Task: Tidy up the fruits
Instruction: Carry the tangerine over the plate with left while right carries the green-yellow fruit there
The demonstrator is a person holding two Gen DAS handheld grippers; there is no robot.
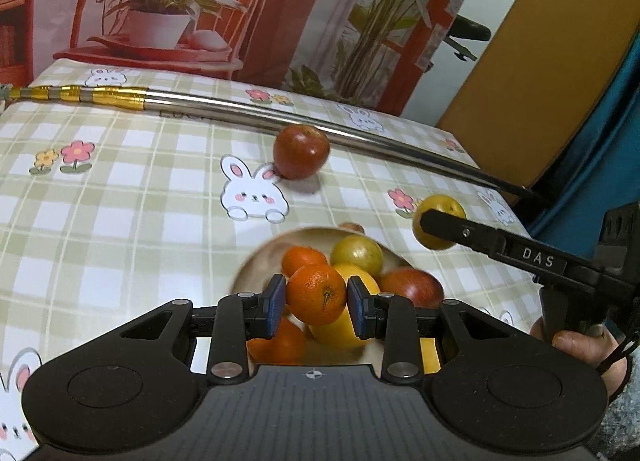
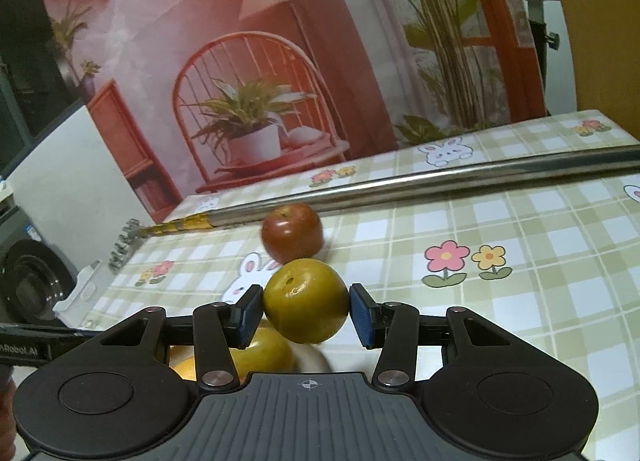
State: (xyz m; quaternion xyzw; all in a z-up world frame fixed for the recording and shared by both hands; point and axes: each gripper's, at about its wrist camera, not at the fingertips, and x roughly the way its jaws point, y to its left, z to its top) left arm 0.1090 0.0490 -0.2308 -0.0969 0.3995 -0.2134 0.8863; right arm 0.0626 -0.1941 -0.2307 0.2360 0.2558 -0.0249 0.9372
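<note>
My left gripper [image 1: 316,295] is shut on a small orange mandarin [image 1: 316,293], held above a pale bowl [image 1: 256,261] that holds more mandarins, a yellow fruit, a green-yellow fruit [image 1: 357,254] and a red apple [image 1: 412,287]. My right gripper [image 2: 306,303] is shut on a green-yellow round fruit [image 2: 306,300]; in the left wrist view it shows at the right, lifted over the cloth, with the same fruit [image 1: 439,221]. A lone red apple [image 1: 301,151] [image 2: 292,234] lies on the checked tablecloth beyond the bowl.
A long steel rod with gold bands [image 1: 256,111] [image 2: 440,177] lies across the far side of the table. A printed backdrop [image 1: 200,1] stands behind it. The table edge [image 1: 516,213] runs along the right, by a blue cloth. A person's hand [image 1: 580,345] holds the right gripper.
</note>
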